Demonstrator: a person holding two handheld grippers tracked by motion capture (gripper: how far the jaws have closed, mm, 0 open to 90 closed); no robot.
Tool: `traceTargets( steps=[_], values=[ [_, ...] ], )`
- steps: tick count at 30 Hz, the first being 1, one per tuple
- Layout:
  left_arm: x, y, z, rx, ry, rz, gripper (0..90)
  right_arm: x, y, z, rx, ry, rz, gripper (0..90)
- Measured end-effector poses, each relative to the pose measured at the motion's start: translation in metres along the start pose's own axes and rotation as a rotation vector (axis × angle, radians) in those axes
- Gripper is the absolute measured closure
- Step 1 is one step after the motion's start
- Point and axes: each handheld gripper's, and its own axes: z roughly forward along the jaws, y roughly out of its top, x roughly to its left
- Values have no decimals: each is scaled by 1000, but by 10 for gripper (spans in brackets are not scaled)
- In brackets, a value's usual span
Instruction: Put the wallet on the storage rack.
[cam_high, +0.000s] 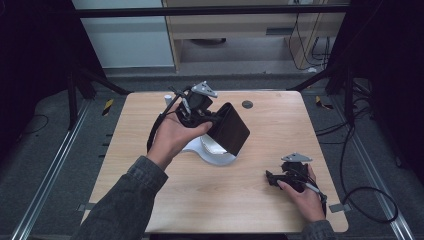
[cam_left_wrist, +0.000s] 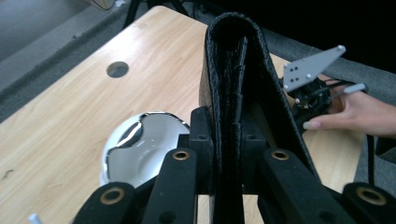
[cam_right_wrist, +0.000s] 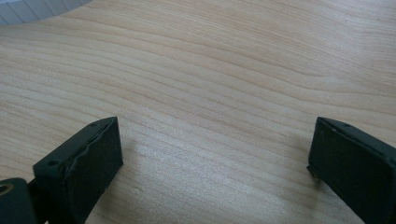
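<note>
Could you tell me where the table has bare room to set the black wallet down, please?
Bare wood lies along the table's left side and between the white mirror and the right tool. It is crowded at centre, where the left tool holds the black wallet.

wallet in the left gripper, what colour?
Black, with a textured grain; the wallet shows best in the left gripper view.

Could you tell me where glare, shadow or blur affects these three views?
High view: evenly lit table, dark surroundings, soft overall. Left gripper view: the shiny white object mirrors bright and dark patches; the black wallet, clamped in the left gripper, loses detail in its folds. Right gripper view: the wood grain is sharp, the open right gripper casts a faint shadow, and the near jaws blur slightly.
</note>
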Motion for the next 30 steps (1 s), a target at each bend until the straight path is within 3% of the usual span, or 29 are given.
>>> traceTargets(
  steps=[8,11,30],
  values=[
    [14,-5,-5,26,65,-19,803,0,0,1,4,-12,2,18],
    [24,-8,-1,32,80,-46,802,1,0,1,3,-14,10,17],
    [37,-23,29,73,81,-87,802,1,0,1,3,-14,9,17]
  ],
)
